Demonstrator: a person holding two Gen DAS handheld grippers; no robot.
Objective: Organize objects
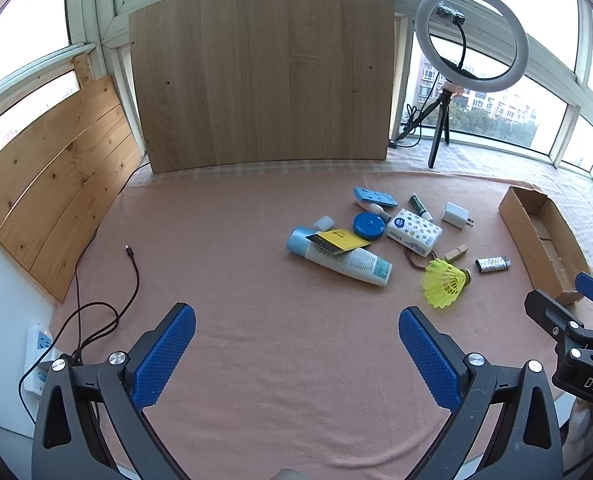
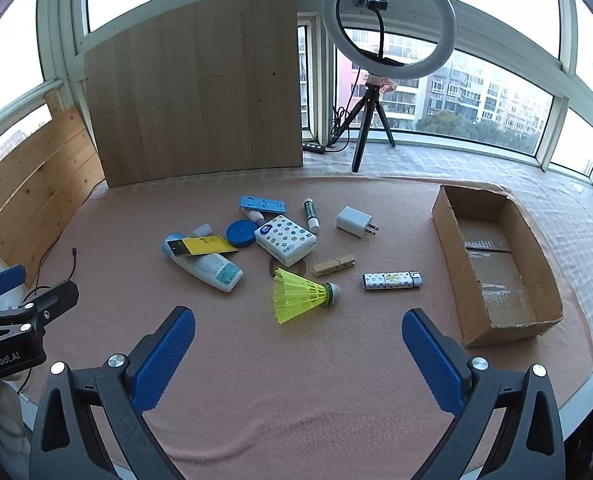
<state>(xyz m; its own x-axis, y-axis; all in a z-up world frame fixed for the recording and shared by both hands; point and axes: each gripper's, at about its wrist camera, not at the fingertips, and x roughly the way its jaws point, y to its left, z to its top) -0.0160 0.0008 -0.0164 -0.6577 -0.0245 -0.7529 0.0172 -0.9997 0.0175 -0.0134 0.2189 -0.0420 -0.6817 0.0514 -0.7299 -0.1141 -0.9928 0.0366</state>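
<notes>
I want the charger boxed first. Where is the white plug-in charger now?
The white plug-in charger lies on the pink cloth, right of the green-capped tube, left of the open cardboard box.

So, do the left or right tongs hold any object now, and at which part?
Nothing is held. The left tongs and the right tongs both stand open over bare cloth, short of the yellow shuttlecock.

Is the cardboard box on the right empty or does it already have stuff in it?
Empty. The cardboard box shows only its bare, taped floor in the right wrist view.
</notes>
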